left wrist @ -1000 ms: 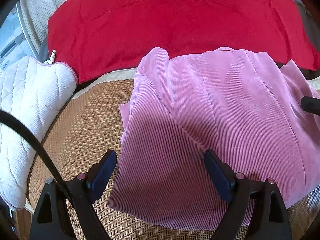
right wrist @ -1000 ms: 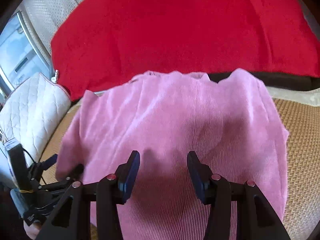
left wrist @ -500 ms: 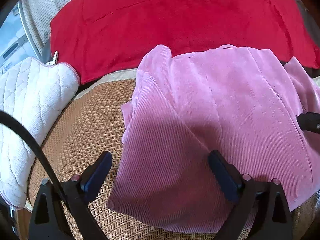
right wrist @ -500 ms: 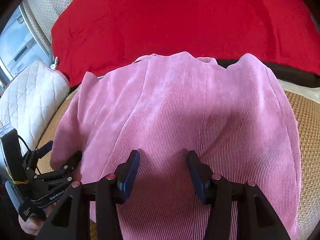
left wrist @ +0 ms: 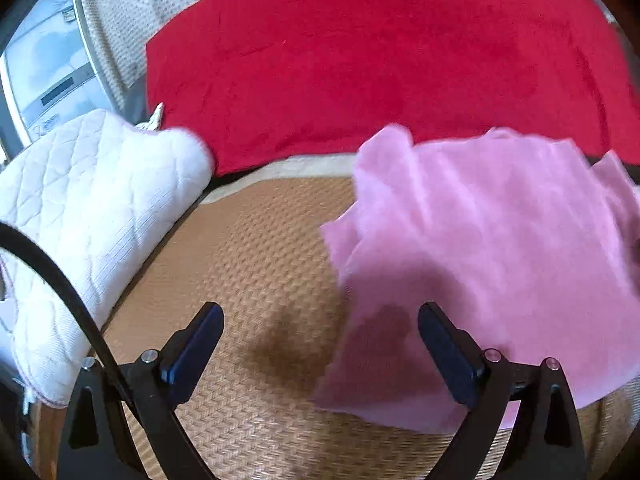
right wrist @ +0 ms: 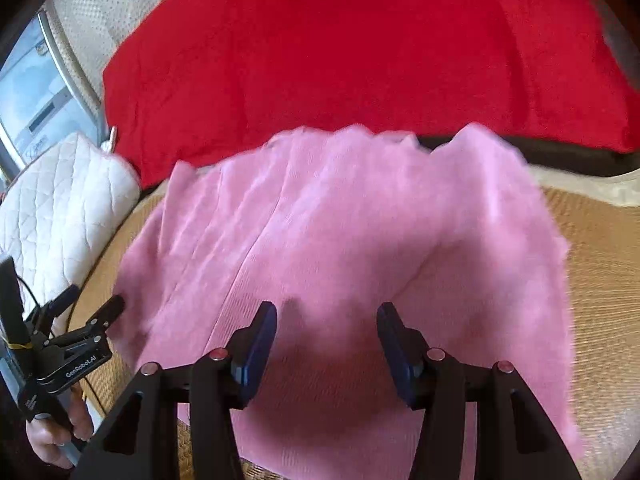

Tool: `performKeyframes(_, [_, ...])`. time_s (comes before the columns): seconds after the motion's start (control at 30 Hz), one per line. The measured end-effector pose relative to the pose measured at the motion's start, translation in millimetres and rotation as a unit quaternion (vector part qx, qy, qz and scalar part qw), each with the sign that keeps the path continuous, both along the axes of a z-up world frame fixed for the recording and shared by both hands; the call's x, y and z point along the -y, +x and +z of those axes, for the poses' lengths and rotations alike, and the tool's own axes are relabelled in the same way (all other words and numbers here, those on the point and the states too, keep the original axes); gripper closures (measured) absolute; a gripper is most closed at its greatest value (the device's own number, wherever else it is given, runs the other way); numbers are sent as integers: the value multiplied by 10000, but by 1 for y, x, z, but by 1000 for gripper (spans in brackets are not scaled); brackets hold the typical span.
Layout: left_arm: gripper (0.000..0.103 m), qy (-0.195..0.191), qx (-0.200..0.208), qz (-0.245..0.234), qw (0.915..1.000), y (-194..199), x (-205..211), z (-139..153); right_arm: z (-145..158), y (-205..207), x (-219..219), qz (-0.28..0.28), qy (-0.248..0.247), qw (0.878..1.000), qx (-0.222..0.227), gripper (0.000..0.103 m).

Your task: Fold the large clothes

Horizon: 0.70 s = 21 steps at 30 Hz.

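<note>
A pink corduroy garment (left wrist: 492, 248) lies folded on a woven tan mat (left wrist: 256, 264). In the right wrist view the garment (right wrist: 340, 232) fills the middle. My left gripper (left wrist: 320, 336) is open and empty, hovering over the mat at the garment's left edge; its right finger is over the cloth. It also shows at the left of the right wrist view (right wrist: 90, 312). My right gripper (right wrist: 326, 330) is open and empty above the garment's near part.
A large red cushion (left wrist: 380, 52) stands behind the garment. A white quilted cushion (left wrist: 88, 208) lies at the left. A window (left wrist: 44, 76) is at the far left. The mat (right wrist: 600, 280) shows right of the garment.
My left gripper has moved left, off the garment and over the mat. The right gripper has pulled back a little. Both stay open.
</note>
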<state>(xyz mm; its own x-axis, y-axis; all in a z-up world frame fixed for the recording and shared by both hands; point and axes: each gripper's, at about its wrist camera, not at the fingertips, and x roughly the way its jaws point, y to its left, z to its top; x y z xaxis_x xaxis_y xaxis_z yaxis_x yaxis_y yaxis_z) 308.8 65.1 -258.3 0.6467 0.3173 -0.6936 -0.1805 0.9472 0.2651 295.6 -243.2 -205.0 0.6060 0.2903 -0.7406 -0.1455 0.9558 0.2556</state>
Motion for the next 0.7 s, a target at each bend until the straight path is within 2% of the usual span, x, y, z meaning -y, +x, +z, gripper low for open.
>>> performKeyframes(0.03, [6, -9, -200, 17, 9998, 4, -3, -8, 4, -2, 6, -87, -8, 9999, 90, 47])
performKeyframes(0.13, [5, -150, -457, 10, 9988, 7, -6, -20, 9, -3, 31, -426, -38, 9989, 178, 47])
performKeyframes(0.2, [6, -100, -411, -23, 9991, 8, -5, -17, 1, 2, 49, -714, -16, 9974, 9, 47])
performKeyframes(0.27, [6, -83, -309, -46, 9995, 8, -4, -12, -14, 12, 66, -968, -3, 9946, -364, 47])
performKeyframes(0.33, [6, -184, -228, -22, 9996, 10, -5, -8, -26, 18, 75, -955, 292, 9933, -584, 47])
performKeyframes(0.43, [6, -433, -76, -22, 9990, 20, -10, 0, -12, 23, 79, -899, 426, 9943, -392, 47])
performKeyframes(0.57, [6, -693, 144, -1, 9975, 55, -19, 18, 14, 47, 93, -1073, 549, 9927, 43, 47])
performKeyframes(0.63, [6, -705, 194, 109, 9973, 71, -24, 22, 15, 64, 103, -1107, 852, 9902, 31, 47])
performKeyframes(0.7, [6, -894, 150, 192, 9957, 92, -29, 23, 10, 84, 105, -1059, 1088, 9883, -150, 47])
